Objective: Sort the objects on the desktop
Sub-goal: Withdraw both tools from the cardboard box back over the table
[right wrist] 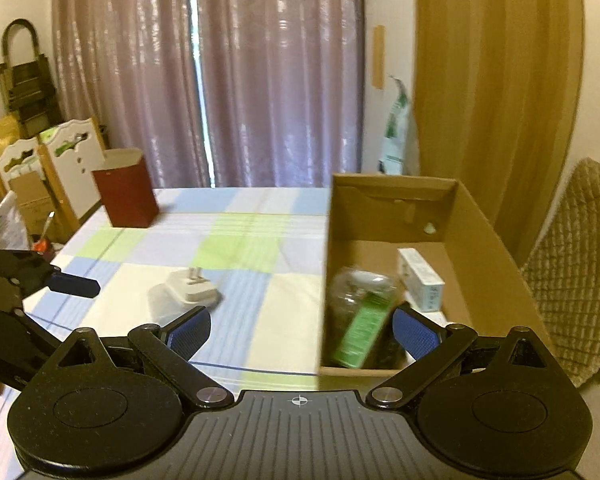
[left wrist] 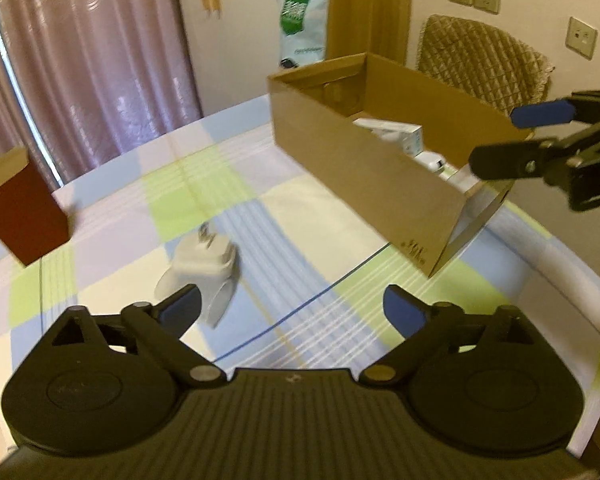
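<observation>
A white plug adapter [left wrist: 204, 272] lies on the checked tablecloth, prongs up, just beyond my left gripper's left finger. My left gripper [left wrist: 292, 308] is open and holds nothing. The open cardboard box [left wrist: 360, 160] stands to the right. Inside it are a white carton [right wrist: 420, 280] and a blurred clear jar with a green label [right wrist: 360, 320], tilted in the near left corner. My right gripper [right wrist: 302, 332] is open over the box's near edge, with the jar loose just beyond its fingers. The plug adapter [right wrist: 192, 288] also shows in the right wrist view, as does the left gripper [right wrist: 40, 320] at the left edge.
A dark red open box [left wrist: 24, 216] stands at the table's far left corner. A green and white bag [left wrist: 302, 20] stands behind the cardboard box. A quilted chair [left wrist: 480, 56] sits at the right. Curtains hang behind the table. The right gripper [left wrist: 512, 138] hovers over the box's right end.
</observation>
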Demonstrator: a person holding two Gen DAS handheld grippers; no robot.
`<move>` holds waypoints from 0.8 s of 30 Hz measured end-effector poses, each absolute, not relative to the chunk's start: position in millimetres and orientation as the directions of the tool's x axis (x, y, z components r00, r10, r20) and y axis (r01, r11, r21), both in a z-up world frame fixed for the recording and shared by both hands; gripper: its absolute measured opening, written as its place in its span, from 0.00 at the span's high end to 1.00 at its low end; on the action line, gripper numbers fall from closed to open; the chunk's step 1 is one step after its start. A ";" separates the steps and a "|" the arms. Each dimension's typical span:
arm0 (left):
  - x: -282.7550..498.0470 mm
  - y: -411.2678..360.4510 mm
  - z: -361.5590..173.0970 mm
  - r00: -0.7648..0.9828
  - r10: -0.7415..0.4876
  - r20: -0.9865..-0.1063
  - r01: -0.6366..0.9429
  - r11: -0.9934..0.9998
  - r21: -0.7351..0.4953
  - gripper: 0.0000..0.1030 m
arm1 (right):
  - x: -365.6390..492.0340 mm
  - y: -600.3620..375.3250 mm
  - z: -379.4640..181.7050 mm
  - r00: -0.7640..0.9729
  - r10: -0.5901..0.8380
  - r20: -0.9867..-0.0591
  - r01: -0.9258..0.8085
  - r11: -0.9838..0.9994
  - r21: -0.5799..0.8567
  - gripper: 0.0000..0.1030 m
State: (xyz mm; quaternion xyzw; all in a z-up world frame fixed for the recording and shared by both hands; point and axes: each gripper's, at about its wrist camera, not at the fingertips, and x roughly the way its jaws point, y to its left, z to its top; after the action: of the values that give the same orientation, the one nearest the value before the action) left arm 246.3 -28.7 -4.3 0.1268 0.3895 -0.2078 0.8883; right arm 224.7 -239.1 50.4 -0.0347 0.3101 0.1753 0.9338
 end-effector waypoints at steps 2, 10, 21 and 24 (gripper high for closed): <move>244.2 -21.3 -7.4 0.610 -0.258 -0.749 0.455 0.888 0.065 0.03 | 223.8 -230.7 49.6 0.741 0.318 -0.591 -0.365 0.930 0.043 0.03; 237.8 3.0 -15.2 0.611 -0.222 -0.760 0.408 0.911 0.062 0.01 | 221.8 -205.6 41.1 0.709 0.348 -0.613 -0.408 0.912 0.045 0.03; 228.7 34.2 -18.5 0.619 -0.190 -0.762 0.360 0.931 0.060 0.01 | 217.2 -178.3 34.9 0.687 0.364 -0.629 -0.441 0.897 0.038 0.03; 225.9 45.0 -17.4 0.622 -0.187 -0.760 0.360 0.931 0.065 0.01 | 213.7 -169.4 31.9 0.683 0.364 -0.634 -0.442 0.896 0.039 0.03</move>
State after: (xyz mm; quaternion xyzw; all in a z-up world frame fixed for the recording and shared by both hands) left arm 225.9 45.0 -17.4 0.1057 0.4068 -0.1529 0.8944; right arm 213.7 -169.4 31.9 -0.0587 0.3319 0.2200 0.9154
